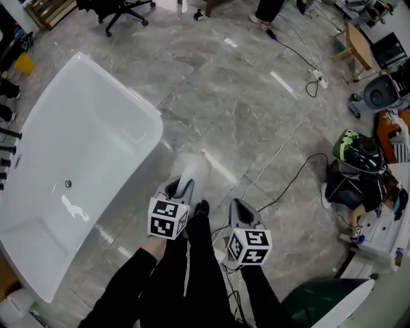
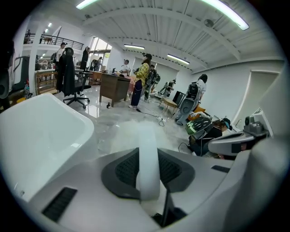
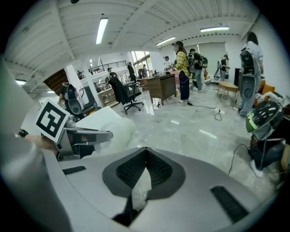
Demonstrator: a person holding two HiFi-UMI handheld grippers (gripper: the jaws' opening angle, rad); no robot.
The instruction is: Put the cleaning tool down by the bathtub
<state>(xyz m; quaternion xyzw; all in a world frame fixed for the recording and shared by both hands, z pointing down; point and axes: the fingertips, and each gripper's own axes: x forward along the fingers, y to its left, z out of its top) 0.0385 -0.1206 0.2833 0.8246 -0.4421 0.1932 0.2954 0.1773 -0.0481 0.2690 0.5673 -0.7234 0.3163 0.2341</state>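
Note:
The white bathtub (image 1: 83, 128) fills the left of the head view, and its rim (image 2: 41, 131) is close on the left in the left gripper view. My left gripper (image 1: 183, 188) is shut on the cleaning tool (image 1: 193, 168). The tool's white handle (image 2: 148, 158) runs between the jaws, and its fluffy white head (image 2: 129, 129) hangs over the floor just right of the tub's corner. My right gripper (image 1: 241, 208) hangs beside it to the right, its jaws (image 3: 145, 156) shut with nothing in them. In the right gripper view the left gripper (image 3: 79, 136) and the tool head (image 3: 111, 131) show at the left.
Grey marble floor (image 1: 243, 109) runs ahead, with cables (image 1: 282, 154) trailing across it. A black bag with a helmet (image 1: 357, 168) sits at the right and an office chair (image 1: 122, 9) at the top. People stand round desks (image 2: 115, 86) far off. My legs (image 1: 192, 275) are below.

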